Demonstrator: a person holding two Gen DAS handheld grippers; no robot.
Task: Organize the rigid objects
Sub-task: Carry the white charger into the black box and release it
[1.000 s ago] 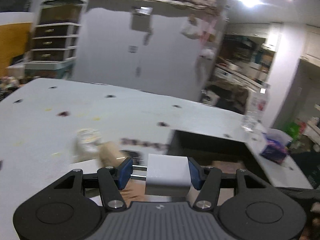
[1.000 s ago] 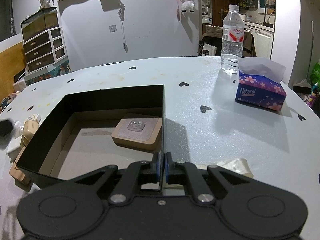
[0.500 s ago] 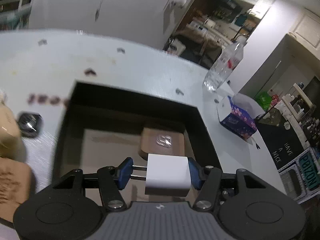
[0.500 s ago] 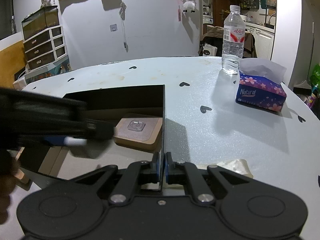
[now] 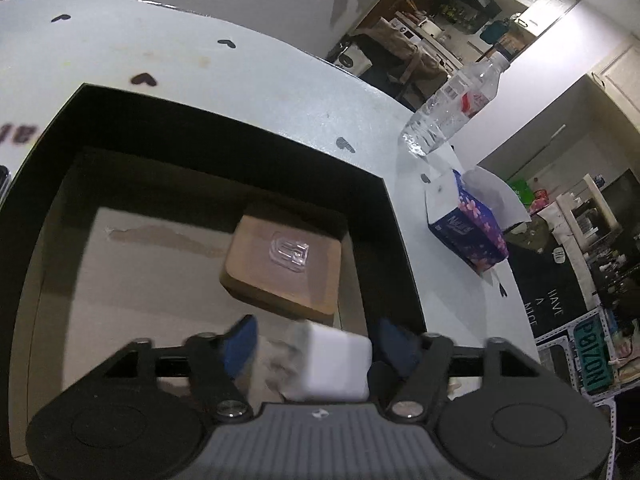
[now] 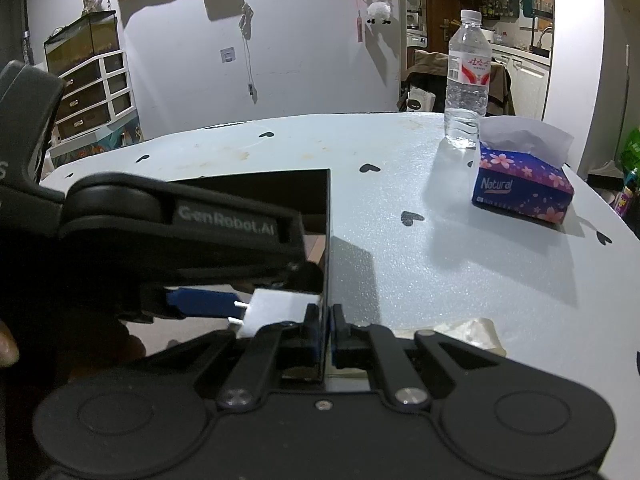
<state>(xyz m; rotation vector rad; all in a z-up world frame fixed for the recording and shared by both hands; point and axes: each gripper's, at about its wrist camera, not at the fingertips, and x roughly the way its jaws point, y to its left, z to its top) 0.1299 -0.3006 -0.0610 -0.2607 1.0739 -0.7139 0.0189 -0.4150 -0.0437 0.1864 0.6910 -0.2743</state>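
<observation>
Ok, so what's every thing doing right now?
box, open top
left gripper, open, over box
charger, blurry, looks loose between fingers
right gripper, shut on box wall
wooden block, flat inside box
bottle, upright, capped
tissue box, tissue sticking out

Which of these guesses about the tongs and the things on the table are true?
1. The right tongs are clamped on the wall of the black box. True.
2. The water bottle lies on its side. False: it stands upright.
3. A wooden block lies inside the black box. True.
4. The tissue box sits inside the black box. False: it is outside, on the table beside the bottle.
5. A white charger is between the left tongs, over the box. True.
</observation>
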